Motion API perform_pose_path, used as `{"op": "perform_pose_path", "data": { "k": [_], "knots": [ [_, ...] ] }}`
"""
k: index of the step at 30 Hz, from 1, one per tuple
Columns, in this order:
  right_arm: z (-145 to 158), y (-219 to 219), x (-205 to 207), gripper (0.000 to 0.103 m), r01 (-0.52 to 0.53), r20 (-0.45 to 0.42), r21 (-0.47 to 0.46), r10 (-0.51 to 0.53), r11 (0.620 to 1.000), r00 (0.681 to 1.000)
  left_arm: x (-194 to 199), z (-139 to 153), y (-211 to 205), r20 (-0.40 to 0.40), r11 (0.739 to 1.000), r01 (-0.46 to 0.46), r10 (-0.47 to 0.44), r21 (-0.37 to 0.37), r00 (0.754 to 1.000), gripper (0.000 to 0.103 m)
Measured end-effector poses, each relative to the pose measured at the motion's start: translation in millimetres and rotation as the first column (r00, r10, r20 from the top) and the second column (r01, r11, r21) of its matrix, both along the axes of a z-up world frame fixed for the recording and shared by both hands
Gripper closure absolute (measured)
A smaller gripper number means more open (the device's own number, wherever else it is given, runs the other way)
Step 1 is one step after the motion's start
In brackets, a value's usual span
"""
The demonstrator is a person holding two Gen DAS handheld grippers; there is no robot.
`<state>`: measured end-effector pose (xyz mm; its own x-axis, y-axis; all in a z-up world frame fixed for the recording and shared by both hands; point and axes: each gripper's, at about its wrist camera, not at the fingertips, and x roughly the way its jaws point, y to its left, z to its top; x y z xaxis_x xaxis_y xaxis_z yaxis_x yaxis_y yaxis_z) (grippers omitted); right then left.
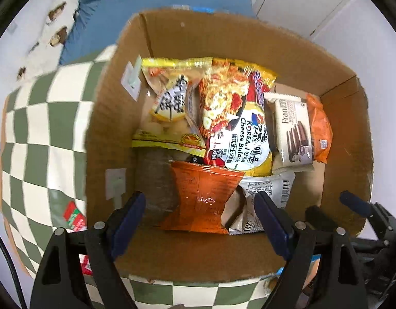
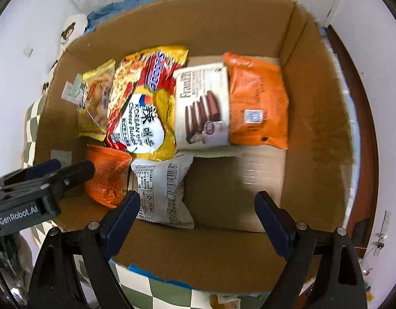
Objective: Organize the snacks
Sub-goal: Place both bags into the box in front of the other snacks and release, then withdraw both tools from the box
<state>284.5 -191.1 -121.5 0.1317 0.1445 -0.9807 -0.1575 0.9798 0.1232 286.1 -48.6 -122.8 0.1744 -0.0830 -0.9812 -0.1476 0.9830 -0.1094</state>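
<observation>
Both empty, spread wide over box: left gripper above orange bag, right gripper beside white packet, long axis toward the fingers.

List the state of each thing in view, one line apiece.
Left hand-held gripper: open, empty, above the box.
Right hand-held gripper: open, empty.
Cardboard box: open-topped, partly filled.
Cheese noodle packet: sealed, lying in the box.
Chocolate wafer pack: sealed, lying flat.
Orange packet: sealed, flat by the wafers.
Shiny orange bag: sealed, crumpled.
White barcode packet: sealed, face down.
</observation>
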Motion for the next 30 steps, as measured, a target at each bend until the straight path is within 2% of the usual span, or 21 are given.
{"op": "perform_pose_path", "data": {
  "k": [4,7,11,19,24,30],
  "knots": [
    [24,-10,-12,0.011,0.015,0.069,-0.01,-0.014,1.0,0.998,-22,20,-4,0.086,1.0,0.002,-0.004,0.019,0.996,0.017],
    [44,-14,-22,0.011,0.02,0.131,-0.023,-0.017,1.0,0.991,-41,42,-3,0.162,0.998,0.013,-0.023,0.062,0.987,0.017],
    [66,-13,-37,0.011,0.027,0.215,-0.031,-0.02,0.999,0.976,-61,66,-2,0.227,0.997,0.021,-0.038,0.077,0.973,0.017],
    [121,-15,-85,0.011,0.02,0.351,-0.001,-0.018,1.0,0.936,-103,113,-11,0.358,0.993,0.028,-0.068,0.114,0.931,0.017],
    [148,-15,-113,0.011,0.017,0.405,0.017,-0.022,1.0,0.914,-125,134,-16,0.418,0.99,0.03,-0.086,0.139,0.905,0.017],
    [173,-21,-145,0.011,0.021,0.452,0.039,-0.036,0.999,0.891,-148,147,-15,0.451,0.993,0.022,-0.071,0.115,0.89,0.017]
  ]
}}
